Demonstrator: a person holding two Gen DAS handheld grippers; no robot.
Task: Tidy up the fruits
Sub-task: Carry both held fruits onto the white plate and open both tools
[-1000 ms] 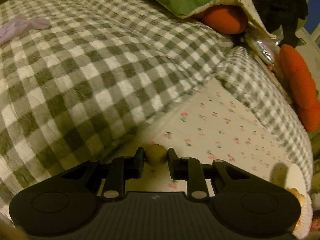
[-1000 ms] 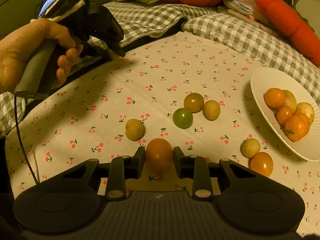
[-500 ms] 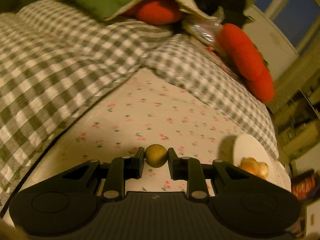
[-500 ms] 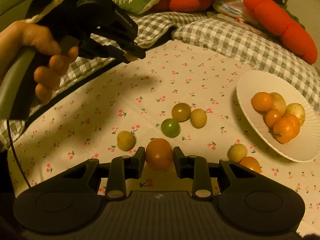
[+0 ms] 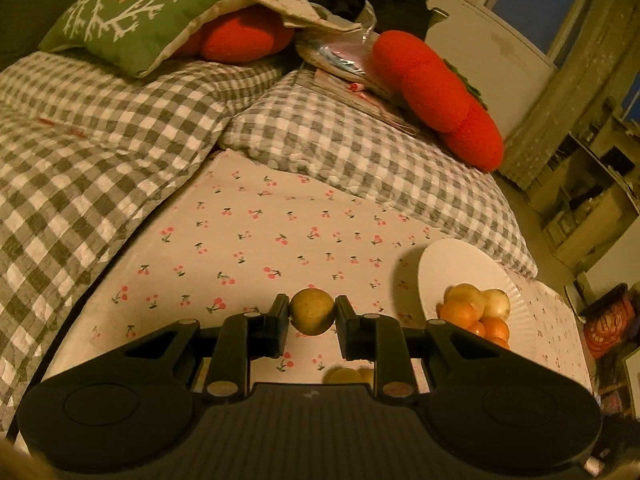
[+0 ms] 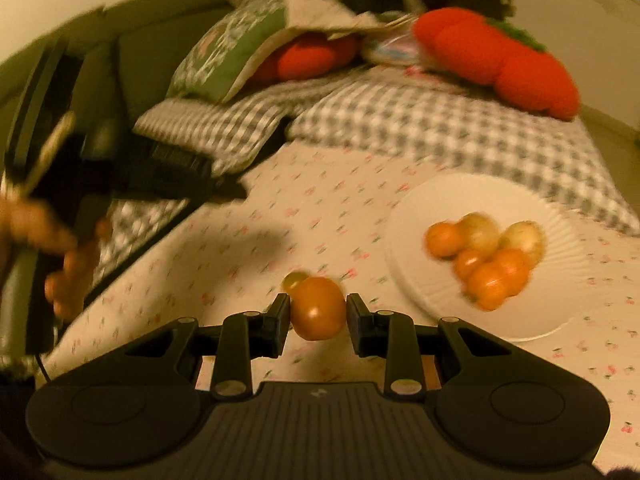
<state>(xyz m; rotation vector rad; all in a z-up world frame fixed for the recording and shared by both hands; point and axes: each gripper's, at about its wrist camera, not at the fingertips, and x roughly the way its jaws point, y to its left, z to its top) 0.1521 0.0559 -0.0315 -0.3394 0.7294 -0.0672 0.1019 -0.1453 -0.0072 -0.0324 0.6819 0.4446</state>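
Fruit in left gripper: a small round yellow-green fruit (image 5: 312, 317) is sitting pinched between the two black fingers of the left gripper (image 5: 312, 320), which is carrying it clear above the cherry-print sheet (image 5: 256, 240).
Fruit in right gripper: a round orange tomato-like fruit (image 6: 318, 308) is being clamped by the right gripper (image 6: 318, 314), likewise off the sheet and just beside the plate.
Destination: a white ribbed paper plate (image 6: 536, 320) is lying on the sheet, already holding a heap of orange and pale yellow fruits (image 6: 486, 264) touching one another.
Progress: judged well under way; several fruits are plated and two more are in hand, neither yet released.
Remaining: at least two yellowish fruits (image 5: 348, 376) are showing on the sheet under the left gripper; one more (image 6: 294, 279) is peeking out behind the orange fruit. The right view is motion-blurred, so the count may be incomplete.
Surroundings: grey-and-white checked quilt (image 5: 100, 152), green branch-pattern cushion (image 5: 132, 20), orange plush carrot-shaped pillow (image 5: 440, 96).
Writing: a white label strip on the left gripper's body is visible in the right view, but it is too blurred to read; no other text is legible.
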